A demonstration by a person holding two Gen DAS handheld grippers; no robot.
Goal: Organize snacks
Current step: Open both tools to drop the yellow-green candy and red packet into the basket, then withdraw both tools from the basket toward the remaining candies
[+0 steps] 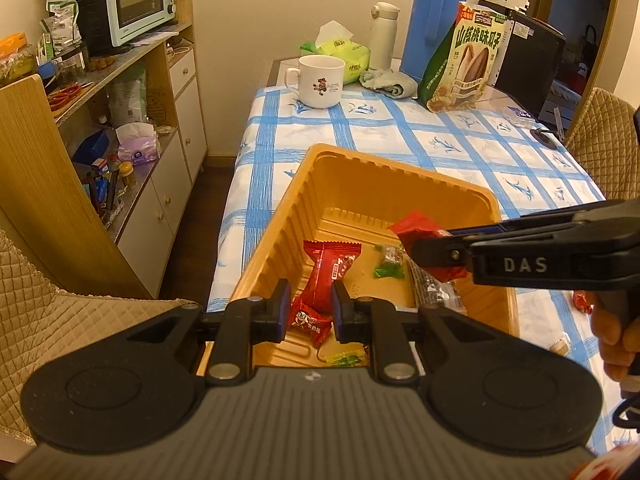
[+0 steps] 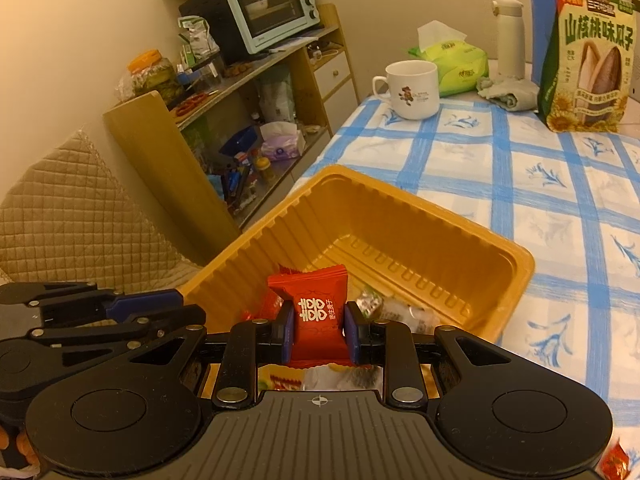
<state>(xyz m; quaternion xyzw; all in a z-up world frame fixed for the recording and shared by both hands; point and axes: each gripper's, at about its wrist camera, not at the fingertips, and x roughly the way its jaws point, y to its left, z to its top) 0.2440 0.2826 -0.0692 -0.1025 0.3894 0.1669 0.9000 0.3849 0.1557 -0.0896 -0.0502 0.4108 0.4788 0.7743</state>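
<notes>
Left wrist view looks down over my left gripper (image 1: 309,312), its jaws drawn narrow with nothing pinched; red sweets (image 1: 326,280) lie below it on the floor of the yellow plastic tray (image 1: 280,224). My right gripper (image 1: 430,254) reaches over the tray's right wall, clamped on a red wrapped candy (image 1: 416,228); in the right wrist view that red wrapped candy (image 2: 318,316) sits squeezed between the blue pads (image 2: 287,332), above the tray's near end. Green-wrapped sweets (image 1: 388,266) and a dark packet rest inside the tray too.

That tray stands on a table (image 1: 460,148) covered with a white cloth crossed by blue checks. Beyond the tray, at the table's far end, stand a white mug (image 1: 318,80), a green tissue pack (image 1: 340,50), a cream flask (image 1: 383,34), a crumpled cloth (image 1: 386,82), a blue thermos jug (image 1: 434,20) and a tall sunflower seed bag (image 1: 466,60). Left of the tray, across a strip of dark floor, a wooden shelf unit (image 1: 160,128) against the wall carries a mint-green toaster oven (image 1: 138,0) and clutter. Quilted beige chair covers (image 1: 60,344) show near the tray's left side and far to its right.
</notes>
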